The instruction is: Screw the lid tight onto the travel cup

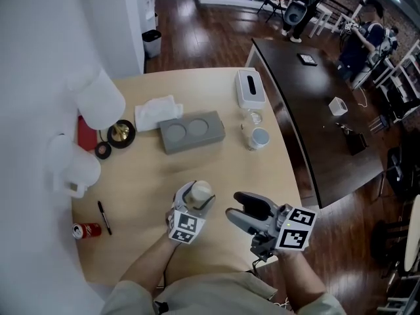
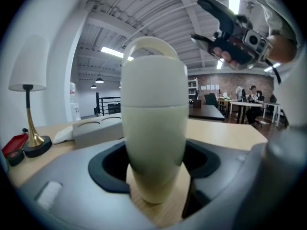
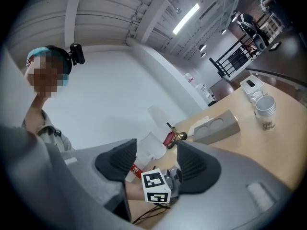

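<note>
A cream travel cup (image 1: 199, 192) with its lid on stands upright on the light wooden table (image 1: 144, 182), near the front edge. My left gripper (image 1: 195, 200) is around its body. In the left gripper view the cup (image 2: 153, 128) fills the gap, and both dark pads (image 2: 108, 164) lie against its sides. The lid (image 2: 153, 75) has a loop handle on top. My right gripper (image 1: 233, 204) hovers just right of the cup, apart from it. Its jaws stand open and empty in the right gripper view (image 3: 156, 159), and it also shows high in the left gripper view (image 2: 205, 24).
A grey two-hole block (image 1: 191, 131), a crumpled white cloth (image 1: 155, 112), a white tissue box (image 1: 250, 88) and two small cups (image 1: 259, 138) sit farther back. A brass lamp base (image 1: 121, 134), tape roll (image 1: 103, 150), pen (image 1: 104, 216) and red can (image 1: 86, 230) lie left. A dark table (image 1: 315, 104) stands right.
</note>
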`<state>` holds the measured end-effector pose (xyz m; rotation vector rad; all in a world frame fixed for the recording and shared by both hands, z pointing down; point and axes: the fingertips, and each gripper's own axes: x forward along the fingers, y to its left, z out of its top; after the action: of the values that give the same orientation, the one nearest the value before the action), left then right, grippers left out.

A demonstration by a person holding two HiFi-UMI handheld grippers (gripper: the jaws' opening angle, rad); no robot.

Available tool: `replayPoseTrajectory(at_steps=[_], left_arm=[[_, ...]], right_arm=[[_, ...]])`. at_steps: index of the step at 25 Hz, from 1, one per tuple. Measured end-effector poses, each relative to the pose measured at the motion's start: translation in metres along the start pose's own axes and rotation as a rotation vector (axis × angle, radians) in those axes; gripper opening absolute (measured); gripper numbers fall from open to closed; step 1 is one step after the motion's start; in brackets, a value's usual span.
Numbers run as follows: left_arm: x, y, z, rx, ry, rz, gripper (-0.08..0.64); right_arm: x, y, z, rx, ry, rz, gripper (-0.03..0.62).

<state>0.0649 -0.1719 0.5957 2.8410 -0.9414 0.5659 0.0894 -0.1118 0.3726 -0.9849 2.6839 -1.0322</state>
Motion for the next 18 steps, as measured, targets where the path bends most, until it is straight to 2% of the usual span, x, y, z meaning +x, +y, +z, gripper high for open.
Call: replayPoseTrajectory(at_steps=[2, 6, 14, 15, 18], left_arm=[[-0.003, -0.003, -0.001, -0.010, 0.010, -0.021, 0.365], [-0.024, -0.003, 0.003, -0.027, 0.004, -0.039, 0.379], [-0.069, 0.012, 0.001, -0.106, -0.016, 0.014, 0.372], [-0.078, 0.015, 0.002, -0.125, -0.024, 0.030, 0.350], [-0.117, 0.022, 0.022, -0.174, -0.067, 0.100, 0.205]], right_arm=[[-0.002, 0.002, 0.001, 0.002, -0.006, -0.012, 0.258], [-0.009, 0.009, 0.001, -0.011, -0.029, -0.043, 0.258], [-0.012, 0.036, -0.016, -0.035, -0.059, -0.084, 0.258], [-0.012, 0.040, -0.018, -0.049, -0.065, -0.097, 0.258], [-0.014, 0.054, -0.022, -0.129, -0.103, -0.165, 0.256]])
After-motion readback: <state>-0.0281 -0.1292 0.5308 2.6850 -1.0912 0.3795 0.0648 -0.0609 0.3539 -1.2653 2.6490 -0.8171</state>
